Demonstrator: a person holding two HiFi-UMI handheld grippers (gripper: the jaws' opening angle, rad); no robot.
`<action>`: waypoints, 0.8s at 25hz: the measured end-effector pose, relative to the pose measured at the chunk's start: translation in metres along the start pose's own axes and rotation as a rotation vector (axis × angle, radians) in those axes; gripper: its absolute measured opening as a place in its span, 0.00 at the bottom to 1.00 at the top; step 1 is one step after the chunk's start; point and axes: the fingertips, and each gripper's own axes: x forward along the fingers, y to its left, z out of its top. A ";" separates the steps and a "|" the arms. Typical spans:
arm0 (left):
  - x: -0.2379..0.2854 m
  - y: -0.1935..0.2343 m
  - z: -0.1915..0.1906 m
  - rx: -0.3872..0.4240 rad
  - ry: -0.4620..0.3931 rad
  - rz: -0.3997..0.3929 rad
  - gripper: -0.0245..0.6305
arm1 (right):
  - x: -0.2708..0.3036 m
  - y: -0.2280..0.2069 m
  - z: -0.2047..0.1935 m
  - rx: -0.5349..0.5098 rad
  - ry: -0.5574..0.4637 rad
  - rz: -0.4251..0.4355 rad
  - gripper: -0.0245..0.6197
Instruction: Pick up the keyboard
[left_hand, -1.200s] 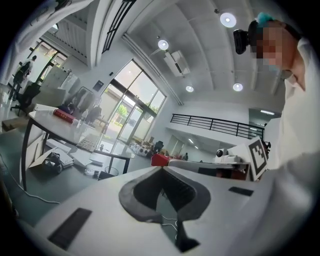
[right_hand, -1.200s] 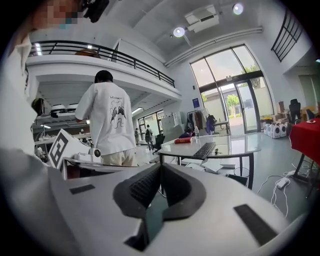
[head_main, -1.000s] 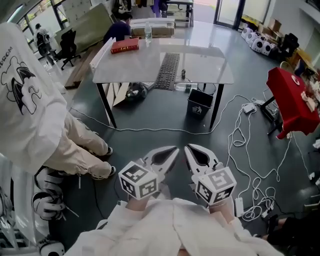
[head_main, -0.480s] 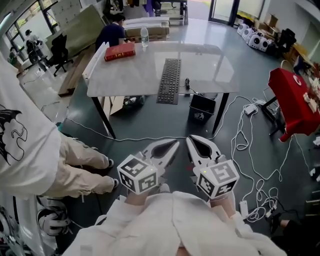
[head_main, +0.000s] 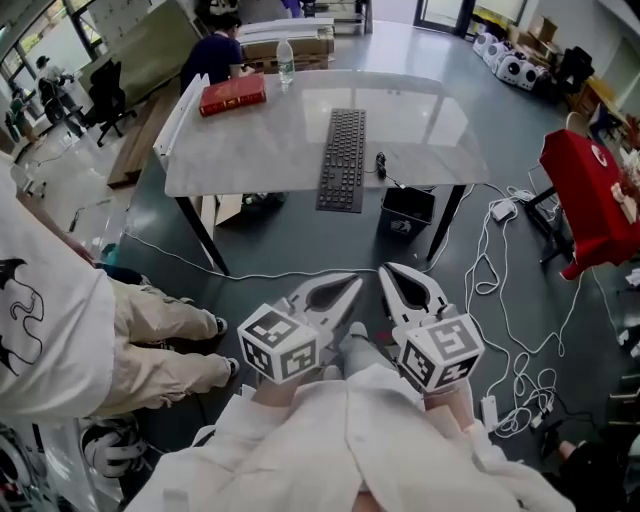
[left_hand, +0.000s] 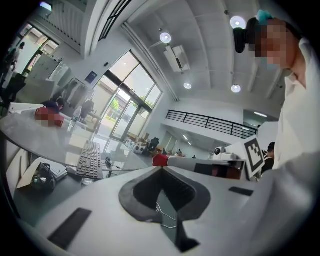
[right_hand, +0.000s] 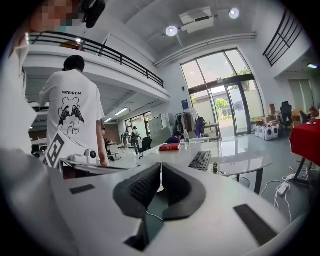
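Left claw (head_main: 347, 287) closed; bin (head_main: 405, 212), perhaps, head-view only

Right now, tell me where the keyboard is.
Head view, upper middle: the keyboard lies lengthwise on the white table, its near end overhanging the front edge, with the red book to its left.

The head view looks steeply down from above the person's chest, with the left gripper (head_main: 350, 285) and right gripper (head_main: 390, 272) close at the bottom and the table (head_main: 270, 150) farther off at the top. Each gripper view sits low behind its own jaws, facing nearly level across the room. All three views share that table, its keyboard (head_main: 342, 158) and red book (head_main: 231, 93).
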 end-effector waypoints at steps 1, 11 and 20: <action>0.003 0.004 0.000 -0.001 0.006 -0.001 0.06 | 0.005 -0.002 -0.001 0.003 0.004 0.002 0.08; 0.032 0.061 0.023 -0.009 -0.002 0.025 0.06 | 0.069 -0.035 0.017 -0.007 0.014 0.030 0.08; 0.083 0.124 0.070 -0.010 -0.055 0.055 0.06 | 0.141 -0.088 0.043 -0.014 0.030 0.065 0.08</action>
